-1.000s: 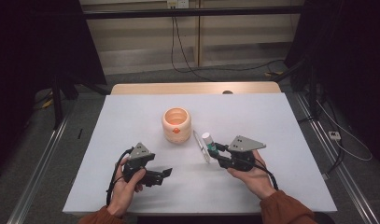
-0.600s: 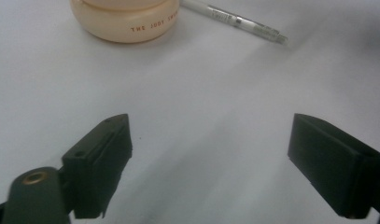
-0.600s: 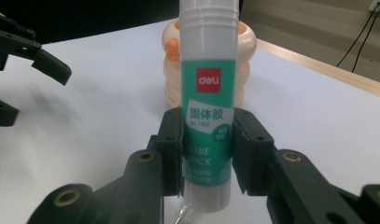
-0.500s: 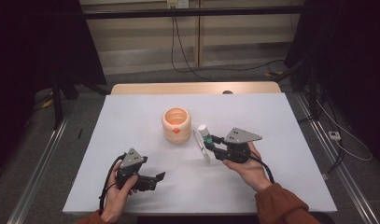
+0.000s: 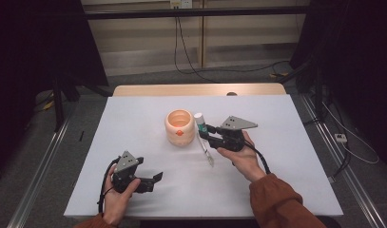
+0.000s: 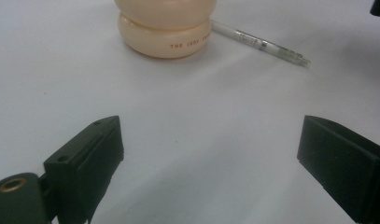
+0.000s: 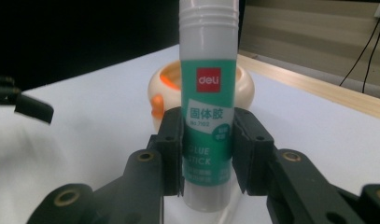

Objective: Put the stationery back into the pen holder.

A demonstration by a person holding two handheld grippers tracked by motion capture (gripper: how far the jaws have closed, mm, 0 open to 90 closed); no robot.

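Glue stick (image 7: 208, 116) is standing upright between the pads of the right tool (image 5: 211, 134), which is clamping it round the middle just beside the peach pot (image 5: 179, 126), probably so it can go in cap-up; the pen (image 5: 205, 149) is lying on the table (image 5: 286, 156) below it. Left tool (image 5: 154, 178) is resting near the table's front edge, its jaws just having been opening wide with nothing between them, seemingly keeping clear.
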